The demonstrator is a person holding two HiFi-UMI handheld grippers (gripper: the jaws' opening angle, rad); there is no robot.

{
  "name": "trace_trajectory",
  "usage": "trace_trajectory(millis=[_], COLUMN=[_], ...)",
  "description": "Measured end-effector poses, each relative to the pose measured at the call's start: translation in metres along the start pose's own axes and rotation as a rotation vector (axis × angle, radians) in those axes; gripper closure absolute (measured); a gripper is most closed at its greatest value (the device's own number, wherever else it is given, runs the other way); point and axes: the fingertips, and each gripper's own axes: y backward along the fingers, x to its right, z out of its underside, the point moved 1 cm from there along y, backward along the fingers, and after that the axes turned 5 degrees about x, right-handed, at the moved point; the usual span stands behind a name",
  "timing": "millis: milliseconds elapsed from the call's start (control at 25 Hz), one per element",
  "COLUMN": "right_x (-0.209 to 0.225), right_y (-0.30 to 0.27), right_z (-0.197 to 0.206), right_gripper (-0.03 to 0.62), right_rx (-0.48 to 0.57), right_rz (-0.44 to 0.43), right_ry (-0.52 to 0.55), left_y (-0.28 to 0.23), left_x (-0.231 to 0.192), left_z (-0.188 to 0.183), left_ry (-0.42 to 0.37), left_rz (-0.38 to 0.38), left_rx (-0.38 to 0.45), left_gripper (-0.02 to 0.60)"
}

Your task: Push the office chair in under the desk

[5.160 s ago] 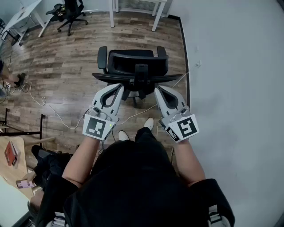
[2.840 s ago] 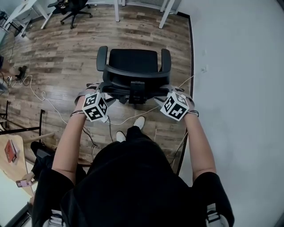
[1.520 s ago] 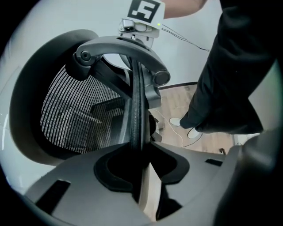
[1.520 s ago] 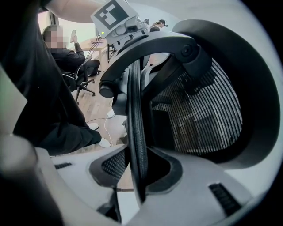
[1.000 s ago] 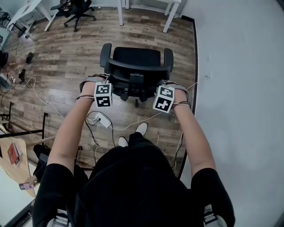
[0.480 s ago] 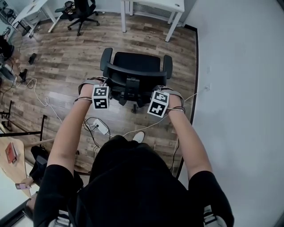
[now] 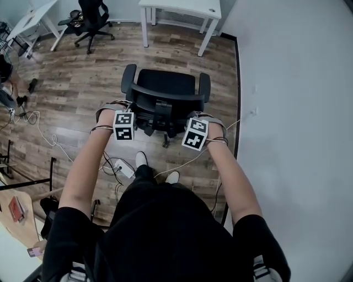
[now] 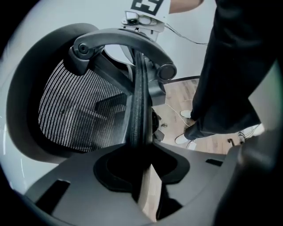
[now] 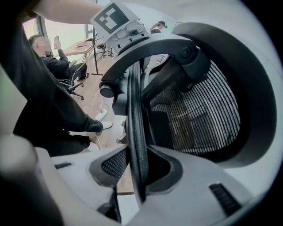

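From the head view: office chair (image 7: pixel 164 88) on the wood floor (image 7: pixel 71 71), seat facing the white desk (image 7: pixel 182 5) but short of it, with left gripper (image 7: pixel 127 120) and right gripper (image 7: pixel 192 131) at either end of the backrest. Through the left gripper view: jaws pinching the backrest's black rim (image 8: pixel 139 88), mesh to the left. Through the right gripper view: jaws likewise clamped on that rim, mesh to the right.

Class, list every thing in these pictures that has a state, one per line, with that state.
office chair: upright on the floor, short of the desk, not yet under it.
desk: standing, with open space beneath.
left gripper: jaws shut on the office chair's back edge.
right gripper: jaws shut on the office chair's back edge.
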Motion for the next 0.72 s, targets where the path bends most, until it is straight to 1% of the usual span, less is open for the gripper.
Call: trace_trajectory(millis=[120,320,560,720], right_x=[0.010,0.029,0.065,0.090], right_y=[-0.005,-0.013,-0.026,-0.031], right_z=[-0.002,-0.009,-0.011,-0.015], right_gripper=[0.479,0.476,0.473,0.471], right_rx=[0.003,0.003,-0.022,-0.013], right_rz=[0.014,0.074,0.094,0.138], right_ry=[-0.016,-0.014,-0.037,-0.020], left_y=[-0.006,-0.014,-0.024,-0.031], left_x=[-0.015,-0.040,-0.076,-0.101], left_z=[0.005,0.018,0.027,0.036], left_ry=[-0.021,-0.053,-0.086,-0.102], left_rz=[0.001,0.000,-0.021,-0.029], left_rx=[0.013,0.027,0.060,0.073], left_gripper=[0.469,0.469,0.471,0.472])
